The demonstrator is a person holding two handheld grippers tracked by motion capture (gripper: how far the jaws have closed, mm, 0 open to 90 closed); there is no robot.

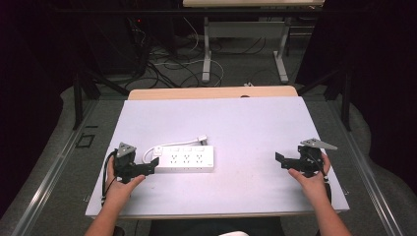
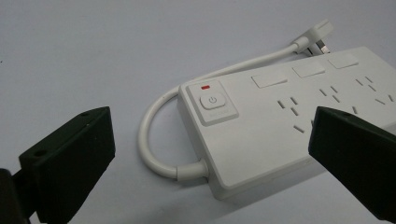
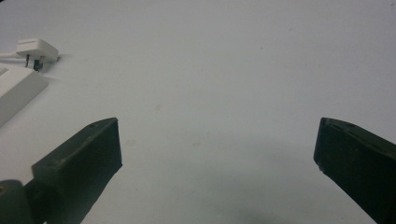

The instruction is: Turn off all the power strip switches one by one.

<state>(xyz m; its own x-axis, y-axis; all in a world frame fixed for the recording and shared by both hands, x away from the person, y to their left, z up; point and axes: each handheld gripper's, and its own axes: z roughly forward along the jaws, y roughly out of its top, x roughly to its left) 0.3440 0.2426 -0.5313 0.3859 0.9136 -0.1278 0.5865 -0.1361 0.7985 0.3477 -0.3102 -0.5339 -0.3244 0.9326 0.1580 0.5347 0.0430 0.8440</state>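
Note:
A white power strip (image 1: 186, 159) lies flat on the white table top (image 1: 236, 123), left of centre, with its short cable looping to a white plug (image 1: 201, 139) behind it. My left gripper (image 1: 150, 168) is open just off the strip's left end. In the left gripper view the strip (image 2: 280, 126), its power button (image 2: 212, 101) and the plug (image 2: 317, 35) lie ahead between wide-apart jaws, untouched. My right gripper (image 1: 280, 160) is open over bare table at the right. In the right gripper view, the plug (image 3: 37, 49) shows at the far left.
The white top rests on a wooden table whose far edge (image 1: 211, 92) shows behind it. Beyond stand a desk frame's legs (image 1: 206, 54) and loose cables on the floor. Dark curtains close both sides.

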